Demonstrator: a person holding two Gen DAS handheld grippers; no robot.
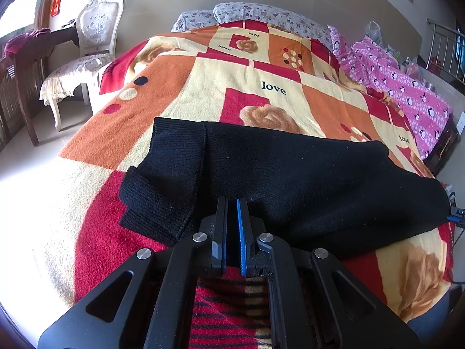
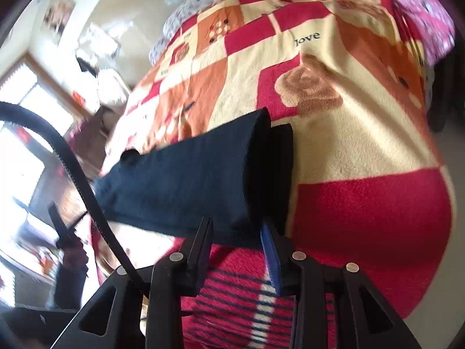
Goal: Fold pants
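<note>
Black knitted pants [image 1: 290, 174] lie folded across the patterned blanket [image 1: 203, 87] on the bed. My left gripper [image 1: 232, 206] has its jaws nearly together at the near edge of the pants, with dark cloth between the pads. In the right wrist view the pants [image 2: 180, 186] stretch from the left to a folded end at the centre. My right gripper [image 2: 237, 226] is open, its fingers apart around the near edge of the pants, not clamping them. The right gripper's tip also shows in the left wrist view [image 1: 456, 215] at the pants' right end.
A white chair [image 1: 87, 58] and dark wooden furniture [image 1: 20, 87] stand left of the bed. A pink quilt [image 1: 401, 81] lies along the bed's right side. Floral pillows [image 1: 255, 14] sit at the head. A black cable [image 2: 72, 174] curves at the left.
</note>
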